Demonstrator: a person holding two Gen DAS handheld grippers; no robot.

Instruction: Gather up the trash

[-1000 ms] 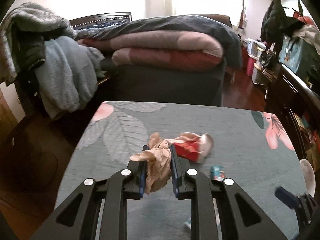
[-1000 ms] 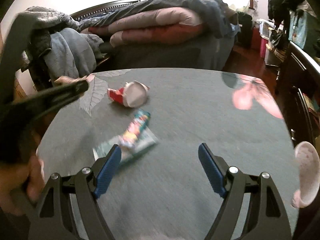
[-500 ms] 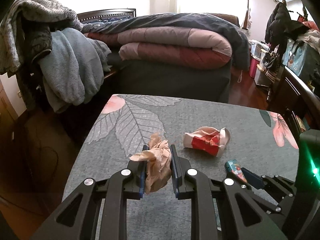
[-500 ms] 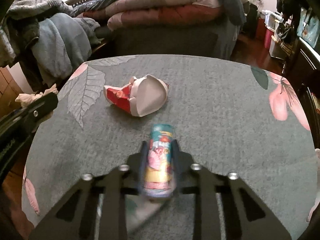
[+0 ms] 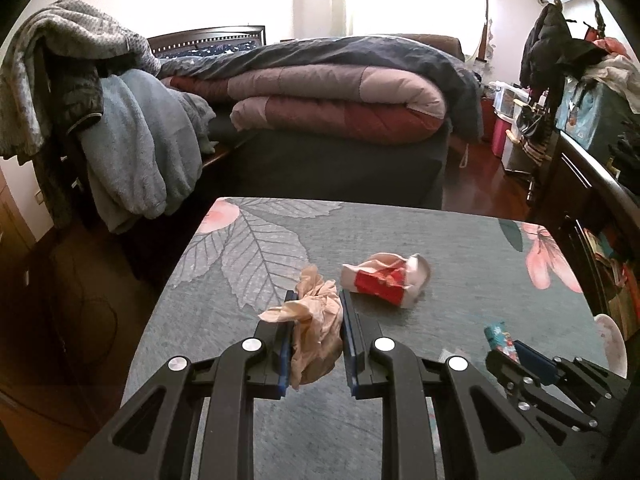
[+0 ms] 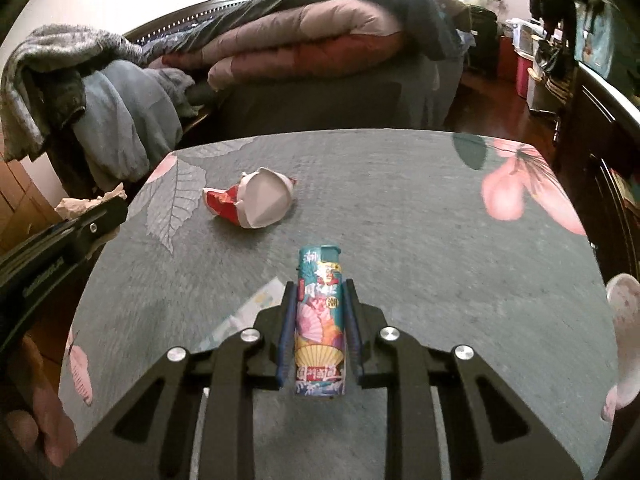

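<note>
A crumpled tan paper wad (image 5: 318, 322) sits pinched between the blue-padded fingers of the left tool (image 5: 317, 320), its loose end hanging down between them and one flap spilling over the left finger; it is held over the near-left part of the desk (image 5: 460, 248). The right tool (image 6: 319, 308) is pressed in on a colourfully printed wrapper roll (image 6: 320, 328), which stands lengthwise along the fingers with its teal end pointing away from the camera. Whether either piece is clear of the cloth or resting on it cannot be told. A crushed red-and-white paper cup (image 5: 386, 279) lies on its side on the desk, just beyond and to the right of the left tool, apart from both tools; from the right wrist view its white open mouth faces the camera (image 6: 256, 204). A flat pale wrapper (image 6: 244, 314) lies on the desk just beside and partly under the right tool's left finger. The desk is covered in a grey-green cloth printed with leaves and pink flowers (image 6: 520, 196). Behind it stands a bed (image 5: 332, 160) piled with a folded pink and red quilt (image 5: 340, 100), and grey and blue blankets (image 5: 136, 148) hang in a heap to the left.
</note>
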